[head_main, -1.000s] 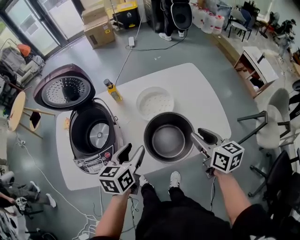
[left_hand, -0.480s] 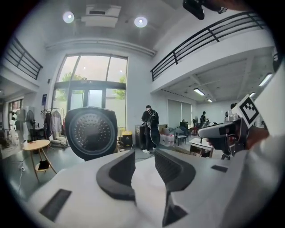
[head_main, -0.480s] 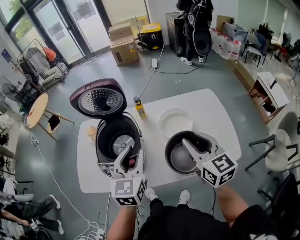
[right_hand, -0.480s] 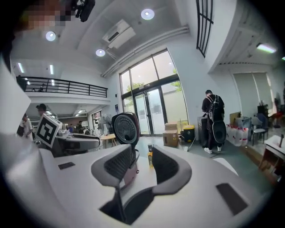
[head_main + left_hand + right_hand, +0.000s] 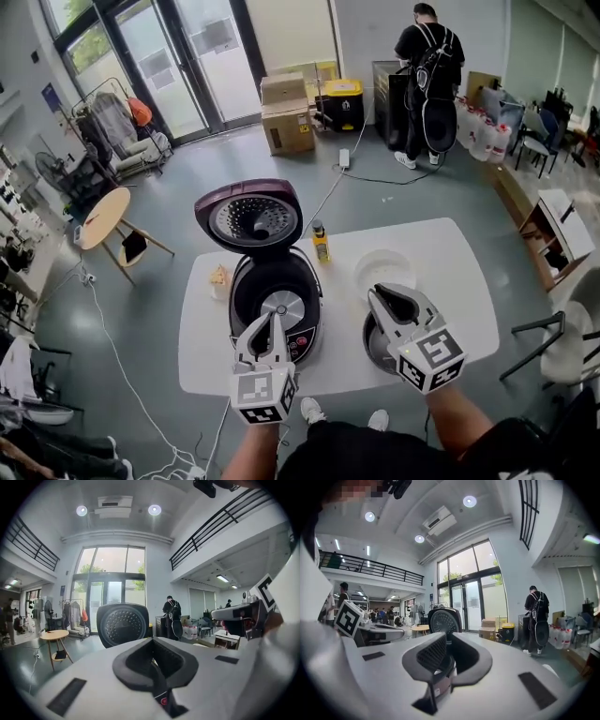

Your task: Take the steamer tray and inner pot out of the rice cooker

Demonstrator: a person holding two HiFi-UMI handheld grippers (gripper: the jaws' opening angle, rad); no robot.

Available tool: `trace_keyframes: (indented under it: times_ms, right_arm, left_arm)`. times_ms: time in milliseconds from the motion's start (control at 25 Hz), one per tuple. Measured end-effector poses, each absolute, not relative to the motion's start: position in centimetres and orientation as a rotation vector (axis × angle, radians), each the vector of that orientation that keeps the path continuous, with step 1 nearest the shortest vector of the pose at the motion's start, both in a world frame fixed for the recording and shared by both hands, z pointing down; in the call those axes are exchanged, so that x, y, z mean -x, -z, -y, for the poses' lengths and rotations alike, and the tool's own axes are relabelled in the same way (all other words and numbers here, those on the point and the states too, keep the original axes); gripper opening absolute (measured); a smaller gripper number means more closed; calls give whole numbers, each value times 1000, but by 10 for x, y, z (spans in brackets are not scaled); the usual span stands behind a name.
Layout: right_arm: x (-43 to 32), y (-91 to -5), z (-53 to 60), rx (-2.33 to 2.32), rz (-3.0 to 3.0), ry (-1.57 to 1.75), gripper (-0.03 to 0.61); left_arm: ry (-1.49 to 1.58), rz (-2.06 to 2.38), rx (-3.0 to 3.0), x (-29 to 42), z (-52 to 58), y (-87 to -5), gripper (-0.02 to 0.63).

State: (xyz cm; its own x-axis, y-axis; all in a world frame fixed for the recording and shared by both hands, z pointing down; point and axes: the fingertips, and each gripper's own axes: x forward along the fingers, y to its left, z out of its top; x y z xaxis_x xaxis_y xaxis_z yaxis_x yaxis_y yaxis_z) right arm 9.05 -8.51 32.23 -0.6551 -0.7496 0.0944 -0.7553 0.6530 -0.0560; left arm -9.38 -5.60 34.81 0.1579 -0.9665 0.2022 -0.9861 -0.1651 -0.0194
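Observation:
The rice cooker (image 5: 277, 298) stands open on the white table (image 5: 469, 281), its lid (image 5: 251, 217) raised and its cavity bare. The white steamer tray (image 5: 384, 270) lies on the table to its right. In front of the tray, the steel inner pot (image 5: 372, 345) is mostly hidden behind my right gripper (image 5: 380, 298). That gripper hovers over the pot, its jaws closing with nothing between them. My left gripper (image 5: 266, 324) is shut and empty above the cooker's front. Both gripper views look level at the lid (image 5: 123, 623) (image 5: 444, 619).
A yellow oil bottle (image 5: 321, 242) stands behind the cooker, and a small yellow item (image 5: 219, 277) lies at its left. Around the table are a round wooden table (image 5: 105, 217), cardboard boxes (image 5: 286, 112), a chair (image 5: 562, 342) and a person (image 5: 427, 56) at the back.
Both grippers have risen off the table and now point level. The left jaws have shut and the right jaws have narrowed. The pot stays on the table.

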Motion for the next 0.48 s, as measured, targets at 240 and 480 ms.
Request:
trace_keyframes:
  times_ms: [240,480]
  right_arm:
    - [-54,-319,91,-1227,2850,-136,0]
    - [-37,-316,97,-1252,2855,-76,-2]
  left_arm:
    - [-282,1991,-2281,121,54,-350,-2]
    - [-246,1989,-2287,135,55,-349,-2]
